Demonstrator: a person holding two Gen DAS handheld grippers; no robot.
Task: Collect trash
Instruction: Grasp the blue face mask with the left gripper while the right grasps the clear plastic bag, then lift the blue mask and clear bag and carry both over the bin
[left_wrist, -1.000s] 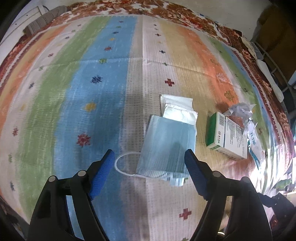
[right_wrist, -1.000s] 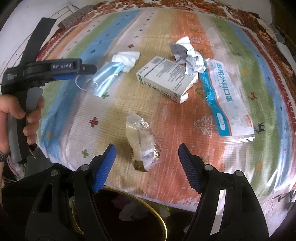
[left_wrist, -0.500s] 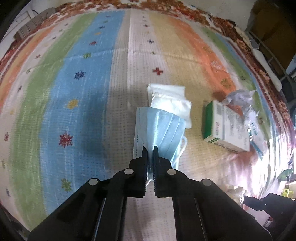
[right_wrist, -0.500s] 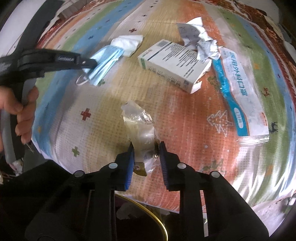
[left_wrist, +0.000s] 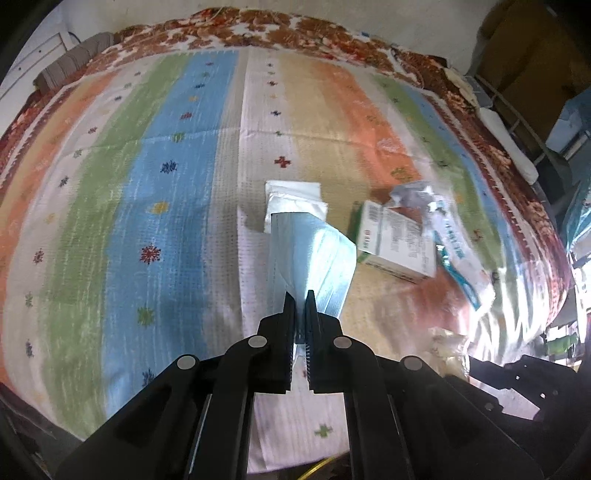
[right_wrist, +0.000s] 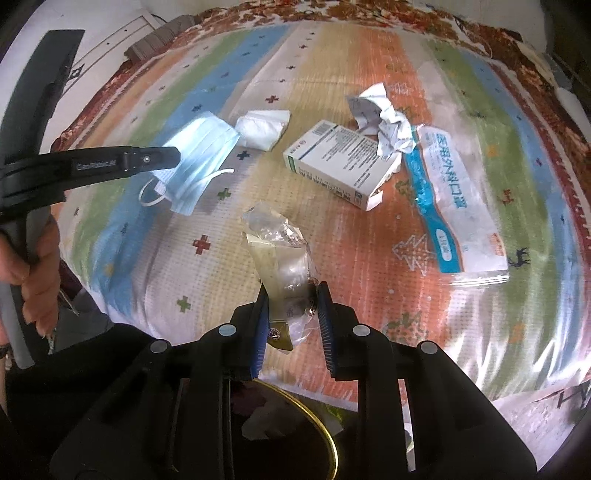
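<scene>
Gripping two pieces of trash at once: blue face mask (left_wrist: 310, 251) pinched at its near edge by left gripper (left_wrist: 300, 295), jaws all but closed, mask lifted clear of striped bedspread (left_wrist: 177, 206), ear loops dangling. Clear plastic wrapper (right_wrist: 282, 258) clamped by right gripper (right_wrist: 291, 291), jaws partly closed on its crumpled lower end, wrapper raised over the near bed edge. Bin with gold rim (right_wrist: 325, 428) sat just below, some scraps already inside. Neither held piece dropped in yet. Left on the bedspread: white tissue (right_wrist: 264, 127), medicine box (right_wrist: 340, 160), crumpled paper (right_wrist: 380, 118), blue-and-white mask packet (right_wrist: 458, 206). Judged: collection under halfway done.
</scene>
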